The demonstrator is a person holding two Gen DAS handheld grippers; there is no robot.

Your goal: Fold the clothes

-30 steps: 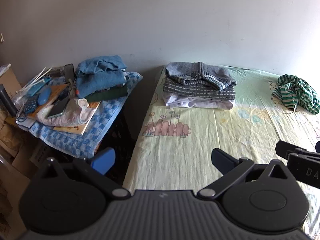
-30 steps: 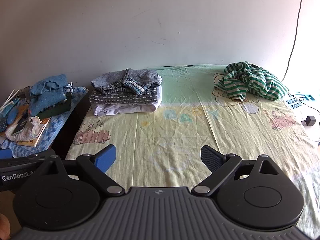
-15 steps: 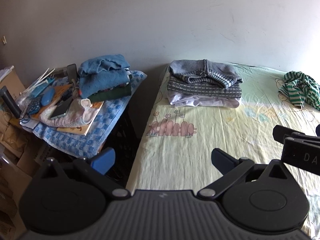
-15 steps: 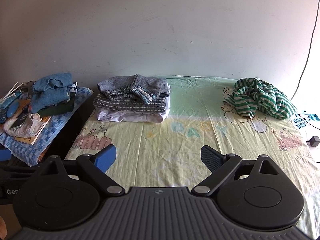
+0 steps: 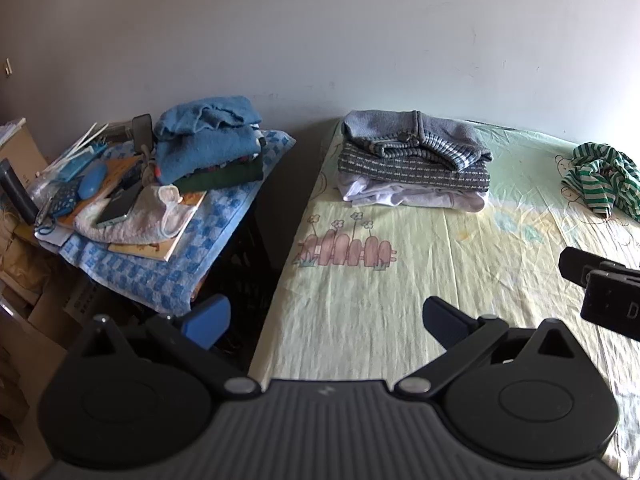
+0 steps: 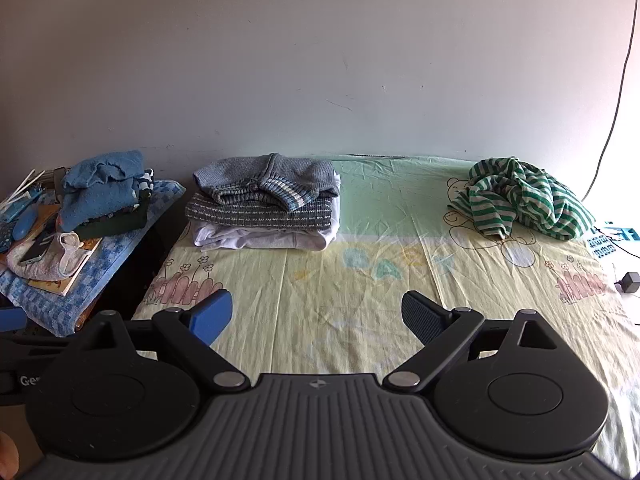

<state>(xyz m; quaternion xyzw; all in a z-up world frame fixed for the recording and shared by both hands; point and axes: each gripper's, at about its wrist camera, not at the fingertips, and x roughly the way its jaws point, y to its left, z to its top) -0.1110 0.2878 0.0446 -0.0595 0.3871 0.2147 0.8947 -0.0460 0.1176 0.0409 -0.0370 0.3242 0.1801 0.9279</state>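
A crumpled green-and-white striped garment point(image 6: 520, 200) point(image 5: 600, 176) lies unfolded at the far right of the bed. A stack of folded clothes point(image 6: 266, 208) point(image 5: 414, 164), grey knit on top and white at the bottom, sits at the bed's far left by the wall. My left gripper point(image 5: 326, 318) is open and empty over the bed's near left edge. My right gripper point(image 6: 316, 314) is open and empty above the yellow-green sheet point(image 6: 360, 292). Part of the right gripper's body point(image 5: 600, 284) shows at the right edge of the left wrist view.
A side table with a blue checked cloth point(image 5: 160, 272) stands left of the bed, piled with blue folded knitwear point(image 5: 208, 148), a phone point(image 5: 120, 204), books and small items. Cardboard boxes point(image 5: 24, 308) sit at far left. A cable point(image 6: 616, 92) and a charger point(image 6: 628, 280) are at right.
Both grippers have risen and pulled back a little, so the bed and clothes appear lower and farther. The jaws stayed open and nothing on the bed has moved.
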